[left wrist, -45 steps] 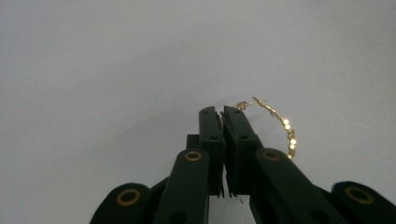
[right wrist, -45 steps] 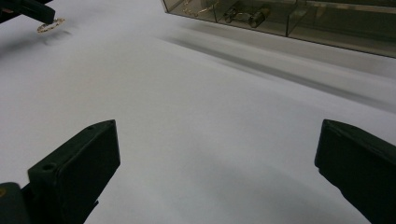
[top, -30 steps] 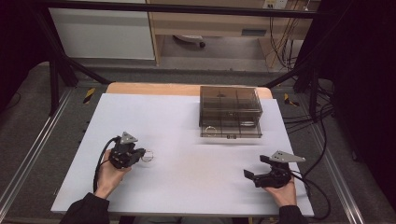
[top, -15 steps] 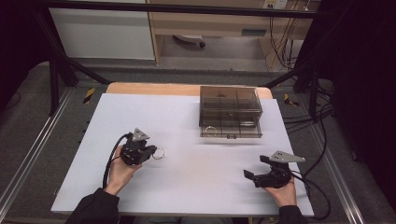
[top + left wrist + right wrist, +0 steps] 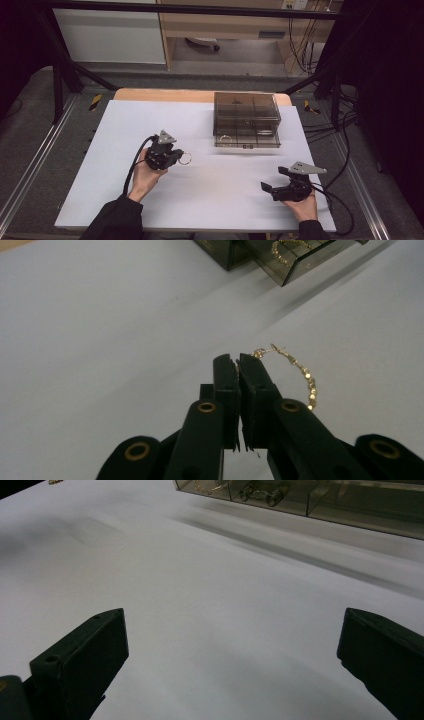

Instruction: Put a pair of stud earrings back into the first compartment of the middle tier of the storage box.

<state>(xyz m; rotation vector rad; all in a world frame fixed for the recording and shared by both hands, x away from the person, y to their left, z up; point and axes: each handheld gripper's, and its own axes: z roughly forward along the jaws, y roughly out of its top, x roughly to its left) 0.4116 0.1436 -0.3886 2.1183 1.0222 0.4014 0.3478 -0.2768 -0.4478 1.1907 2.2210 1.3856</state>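
Note:
My left gripper (image 5: 176, 156) (image 5: 238, 360) is shut on a gold beaded hoop earring (image 5: 300, 374) (image 5: 185, 158), held above the white table left of centre. The hoop sticks out to the right of the jaws, pinched near its clasp. A smoky clear drawer box (image 5: 246, 119) stands at the back right, its lower drawer pulled out with another gold hoop (image 5: 226, 139) (image 5: 286, 249) inside. My right gripper (image 5: 268, 188) rests near the front right of the table, open, jaws wide apart with nothing between them.
The white table sheet (image 5: 200, 200) spans the work area, with a wooden strip (image 5: 160, 95) along the back edge. The drawer's compartments (image 5: 260, 492) hold small jewellery pieces. Cables trail from both grippers; a metal frame rail (image 5: 30, 170) runs along the left.
My left gripper has moved right and forward toward the drawer box, carrying the earring with it. The right gripper has stayed in place.

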